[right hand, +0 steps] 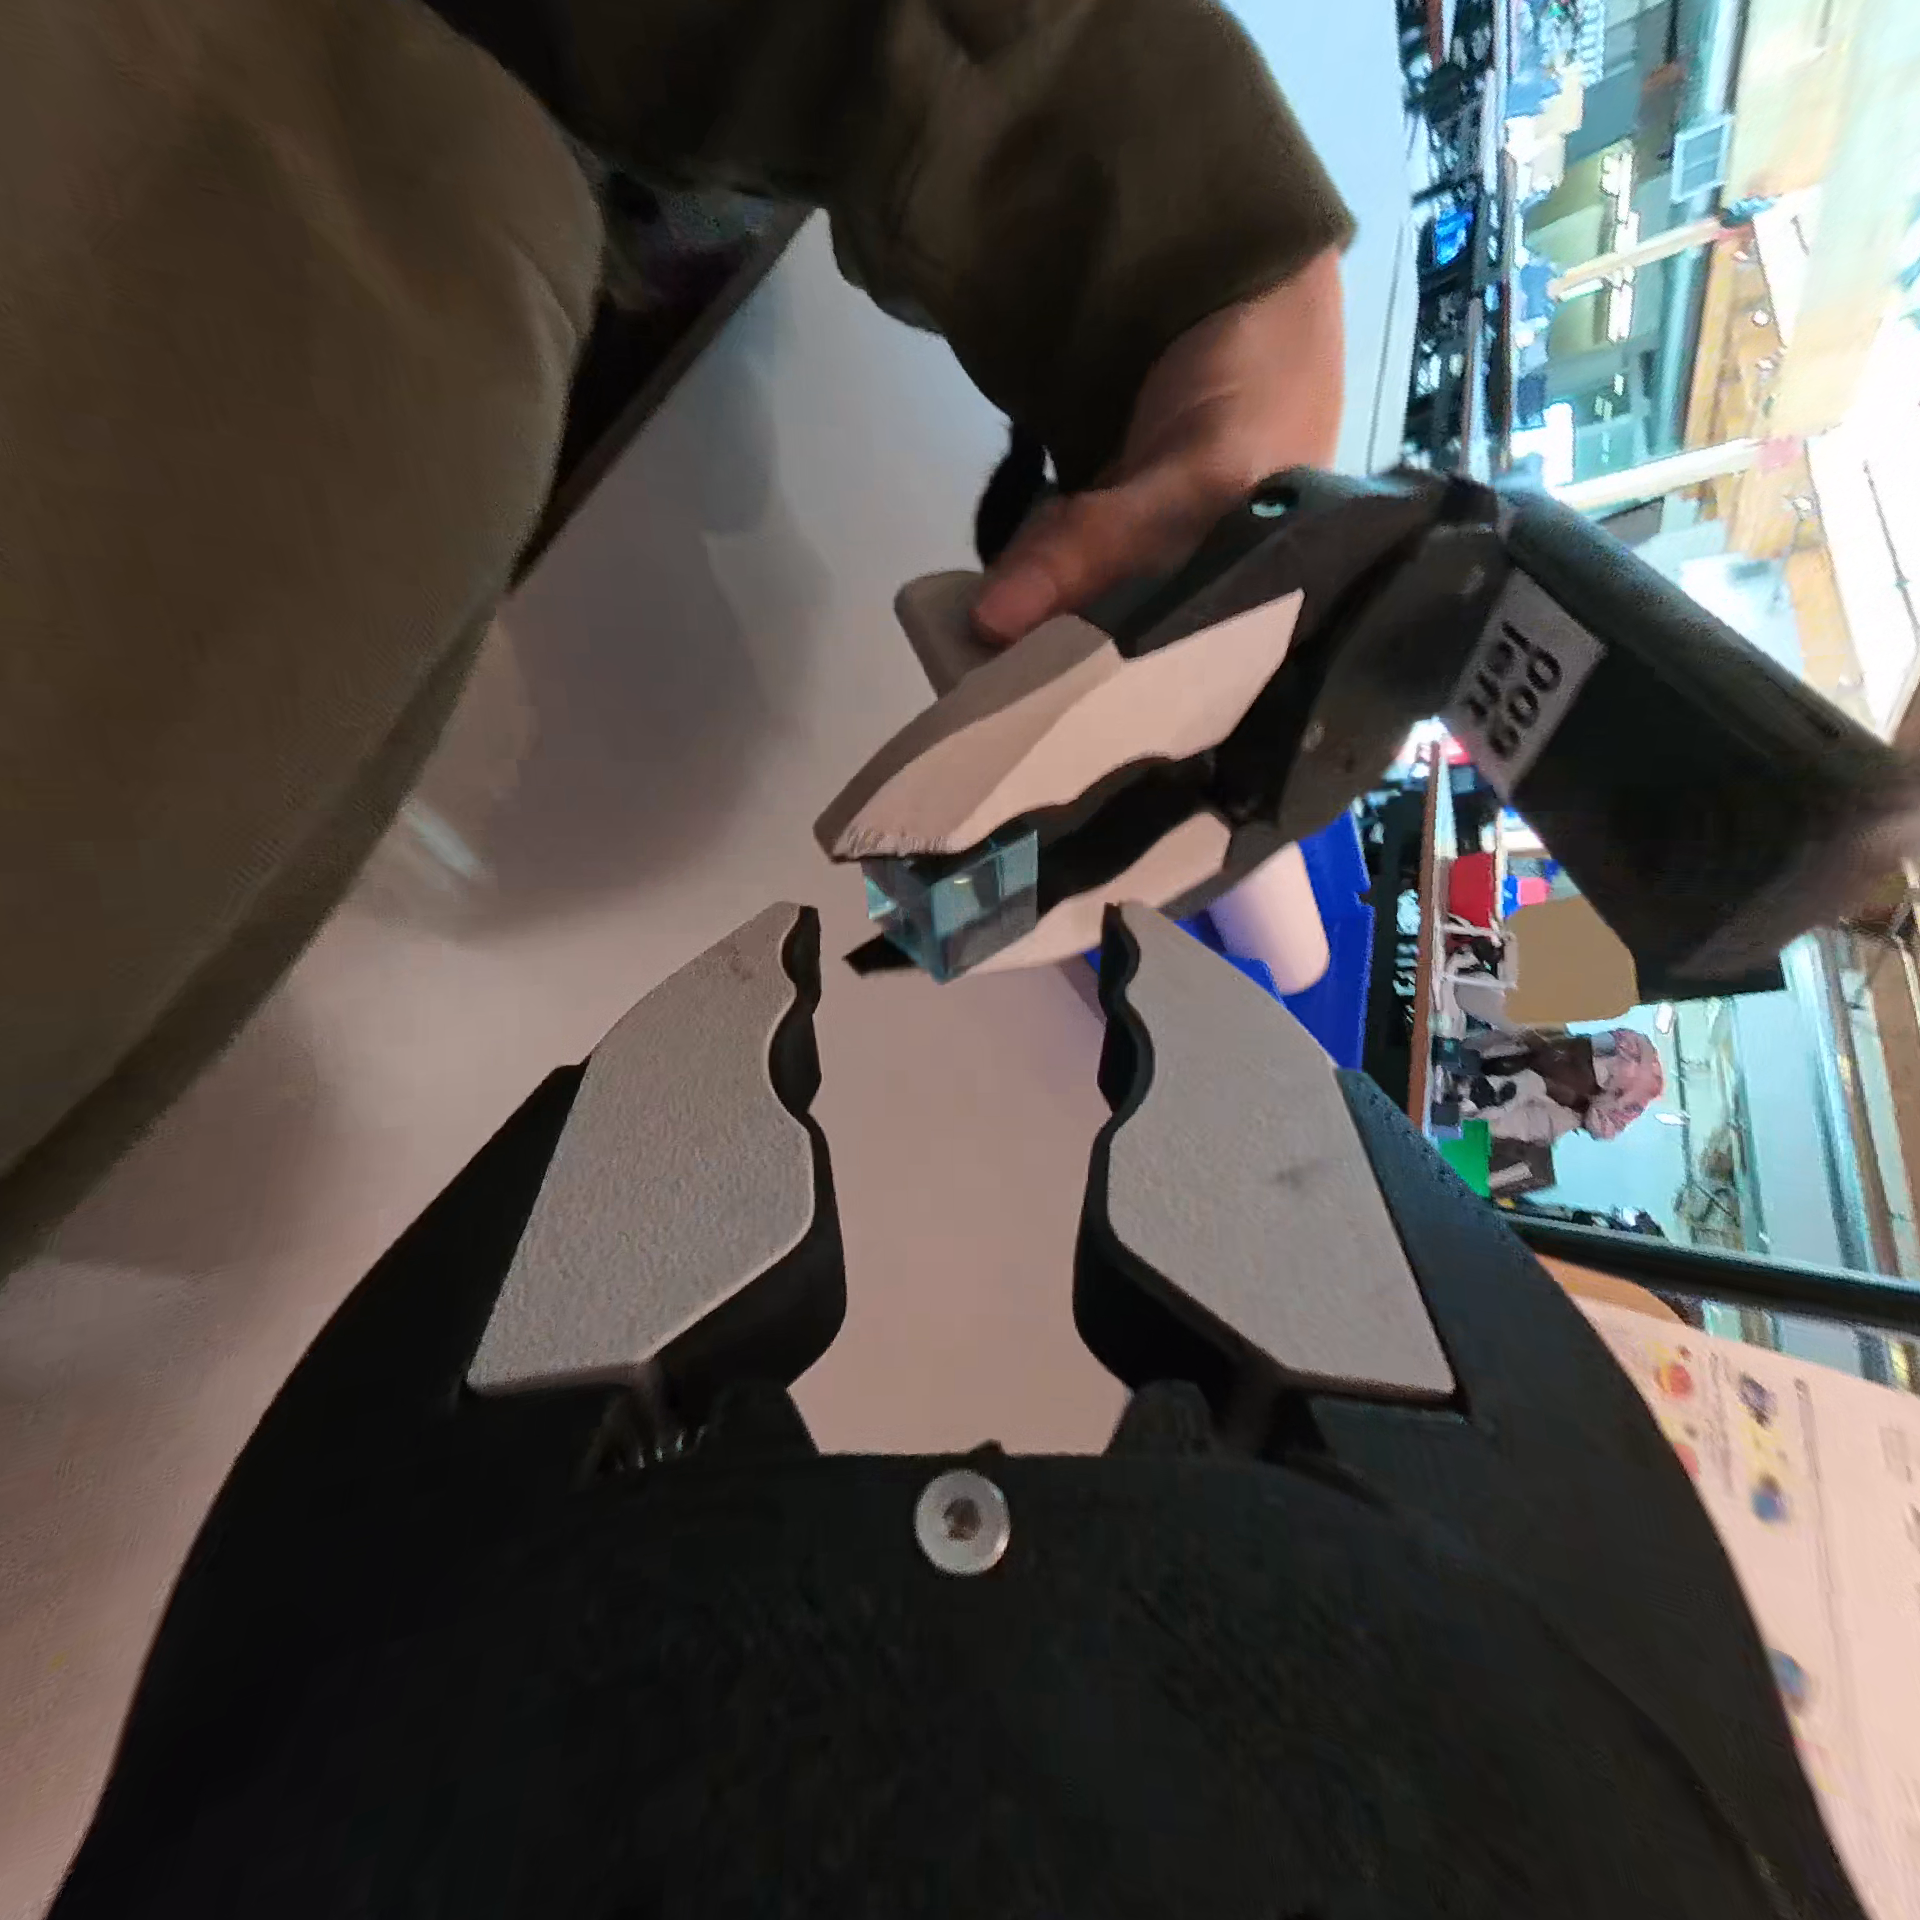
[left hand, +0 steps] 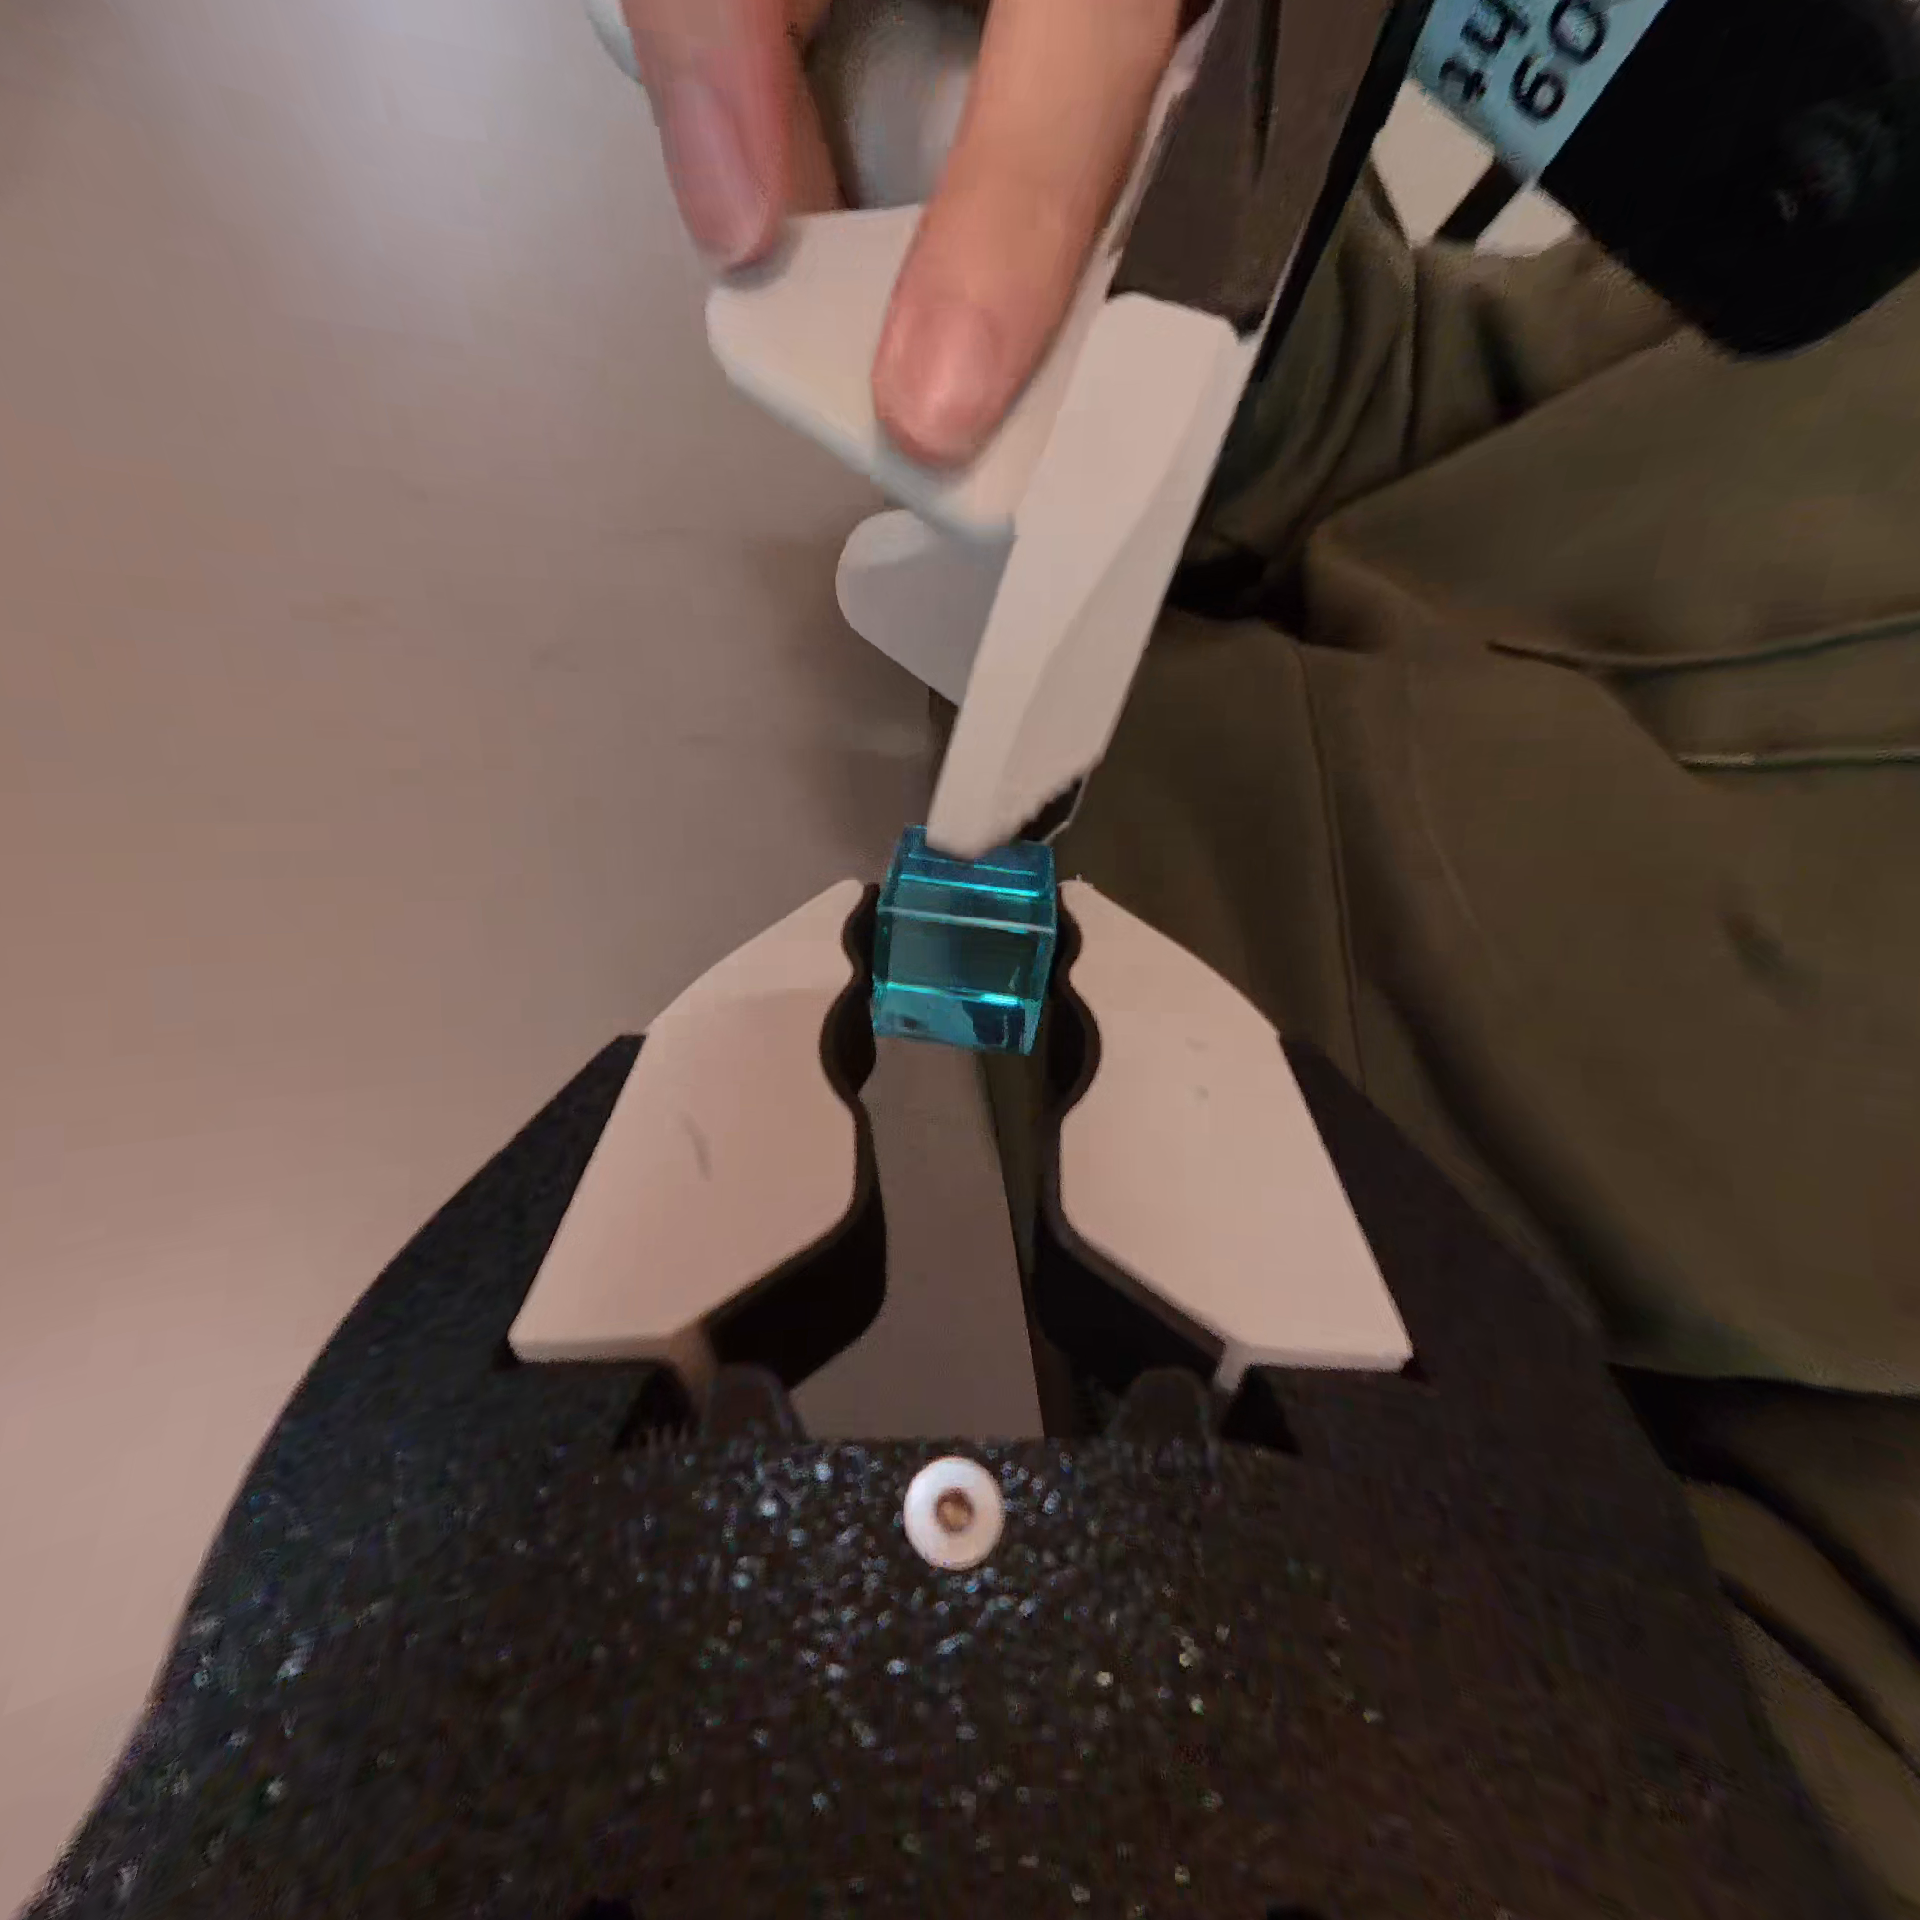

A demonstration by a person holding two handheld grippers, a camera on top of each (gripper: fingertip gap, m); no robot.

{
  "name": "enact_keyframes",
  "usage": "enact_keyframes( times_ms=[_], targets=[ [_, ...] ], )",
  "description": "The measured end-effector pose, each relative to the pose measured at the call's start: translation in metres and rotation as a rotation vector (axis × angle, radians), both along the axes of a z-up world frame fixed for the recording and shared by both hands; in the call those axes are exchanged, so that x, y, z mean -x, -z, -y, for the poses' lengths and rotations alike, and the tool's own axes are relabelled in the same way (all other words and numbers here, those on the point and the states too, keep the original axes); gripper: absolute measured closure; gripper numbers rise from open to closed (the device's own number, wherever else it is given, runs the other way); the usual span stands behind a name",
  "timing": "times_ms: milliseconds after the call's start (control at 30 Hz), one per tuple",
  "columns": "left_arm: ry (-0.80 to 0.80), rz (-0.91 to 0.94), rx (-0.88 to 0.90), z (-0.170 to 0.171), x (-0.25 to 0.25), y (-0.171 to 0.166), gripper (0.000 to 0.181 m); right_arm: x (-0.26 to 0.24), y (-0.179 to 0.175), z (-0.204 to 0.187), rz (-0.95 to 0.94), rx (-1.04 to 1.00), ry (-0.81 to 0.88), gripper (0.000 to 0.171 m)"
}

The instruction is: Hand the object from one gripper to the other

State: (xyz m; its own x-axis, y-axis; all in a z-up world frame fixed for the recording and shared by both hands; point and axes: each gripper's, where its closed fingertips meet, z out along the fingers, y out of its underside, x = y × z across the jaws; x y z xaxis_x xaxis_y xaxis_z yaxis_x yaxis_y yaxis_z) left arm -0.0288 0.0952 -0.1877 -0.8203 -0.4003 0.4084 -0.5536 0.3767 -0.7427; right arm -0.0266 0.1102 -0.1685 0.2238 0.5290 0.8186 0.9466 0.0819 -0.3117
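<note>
Between the pale fingertips of the left gripper (left hand: 966, 961), closest to its own camera, a small translucent teal cube (left hand: 964, 940) sits clamped, the jaws drawn in until both pads press its sides. Just beyond it in the left wrist view, a fingertip of the right gripper (right hand: 961, 935) touches the cube's top far edge, and a person's hand (left hand: 831, 208) grips that tool's white trigger higher up.

Seen from the right wrist view, the right gripper's jaws stand well apart with nothing between them, the cube (right hand: 951, 899) hanging just past their tips and a little left of centre. Farther off, the left gripper's black body (right hand: 1558, 707) angles in from the right, held by the person's other hand (right hand: 1174, 499) in an olive sleeve (right hand: 987, 166), above a white tabletop (right hand: 727, 520). A cluttered workshop blurs in the distance.

The handover appears at its approach stage: the cube is not yet shared. To do it well, the right gripper likely needs to slide forward until the cube's free faces lie squarely between its pads, crosswise to the left gripper's hold, then squeeze firmly before the left lets go. Smooth, glassy faces could slip, so releasing early or pinching a corner risks a drop.
</note>
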Motion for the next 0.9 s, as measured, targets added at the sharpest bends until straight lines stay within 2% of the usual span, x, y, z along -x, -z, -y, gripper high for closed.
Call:
enact_keyframes(
  times_ms=[33, 167, 233, 333, 400, 467, 567, 667, 800, 900],
  targets=[
    [0.028, -0.006, -0.028, 0.003, 0.004, 0.004, 0.151, 0.005, 0.002, 0.000, -0.015, 0.012, -0.019, 0.119],
    [0.121, -0.005, -0.059, 0.013, 0.014, 0.010, 0.151, 0.013, 0.016, 0.000, -0.024, 0.070, -0.051, 0.127],
    [0.123, -0.014, -0.052, 0.015, 0.013, 0.010, 0.151, 0.017, 0.020, 0.001, -0.030, 0.085, -0.076, 0.137],
    [0.126, -0.018, -0.046, 0.014, 0.014, 0.012, 0.151, 0.018, 0.022, -0.002, -0.024, 0.094, -0.074, 0.139],
    [0.078, 0.011, -0.049, 0.009, 0.005, 0.011, 0.151, 0.007, 0.021, -0.009, 0.009, 0.077, -0.008, 0.139],
    [-0.025, 0.099, -0.040, -0.001, -0.012, 0.002, 0.146, -0.011, 0.009, -0.020, -0.006, 0.001, 0.107, 0.139],
    [-0.259, 0.321, 0.003, -0.020, -0.044, -0.030, 0.131, -0.045, -0.026, -0.033, -0.203, -0.167, 0.311, 0.140],
    [-0.466, 0.473, 0.065, -0.031, -0.063, -0.064, 0.131, -0.075, -0.055, -0.031, -0.298, -0.329, 0.449, 0.140],
    [-0.761, 0.486, 0.047, -0.042, -0.082, -0.084, 0.131, -0.110, -0.069, -0.023, 0.014, -0.467, 0.693, 0.140],
    [-0.843, 0.561, -0.033, -0.034, -0.088, -0.086, 0.131, -0.108, -0.072, -0.024, 0.239, -0.502, 0.764, 0.140]
  ],
)
